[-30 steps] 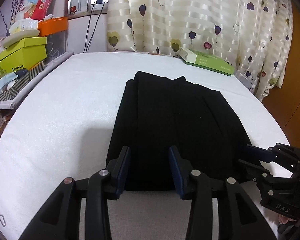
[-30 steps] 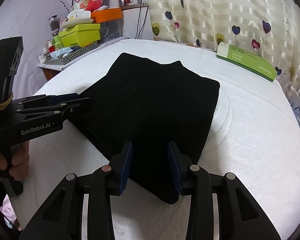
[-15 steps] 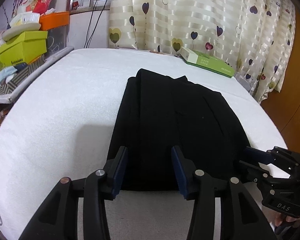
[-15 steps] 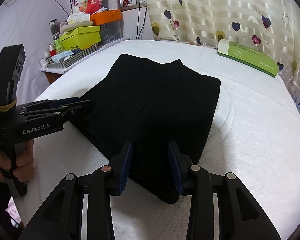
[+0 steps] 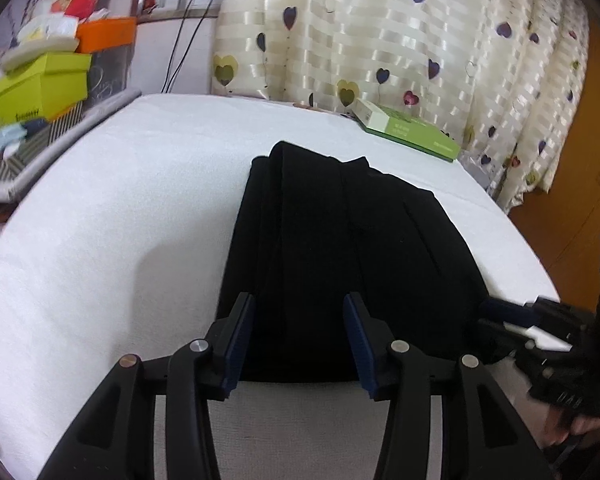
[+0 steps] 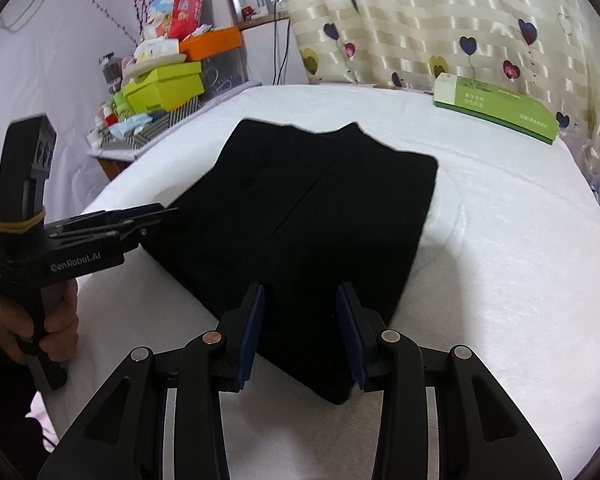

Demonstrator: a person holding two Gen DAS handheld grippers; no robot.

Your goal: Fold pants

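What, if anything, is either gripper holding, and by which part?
Nothing is held. The left gripper and right gripper are both open over the near edge of the folded black pants.

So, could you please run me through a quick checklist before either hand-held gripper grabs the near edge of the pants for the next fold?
1. Left hand-held gripper open: ok.
2. Right hand-held gripper open: ok.
3. Neither holds cloth yet: ok.
4. Pants lying flat, already folded into a block: ok.
5. Bare white surface around the pants: ok; green box lies apart.
6. Layers aligned underneath: cannot tell.
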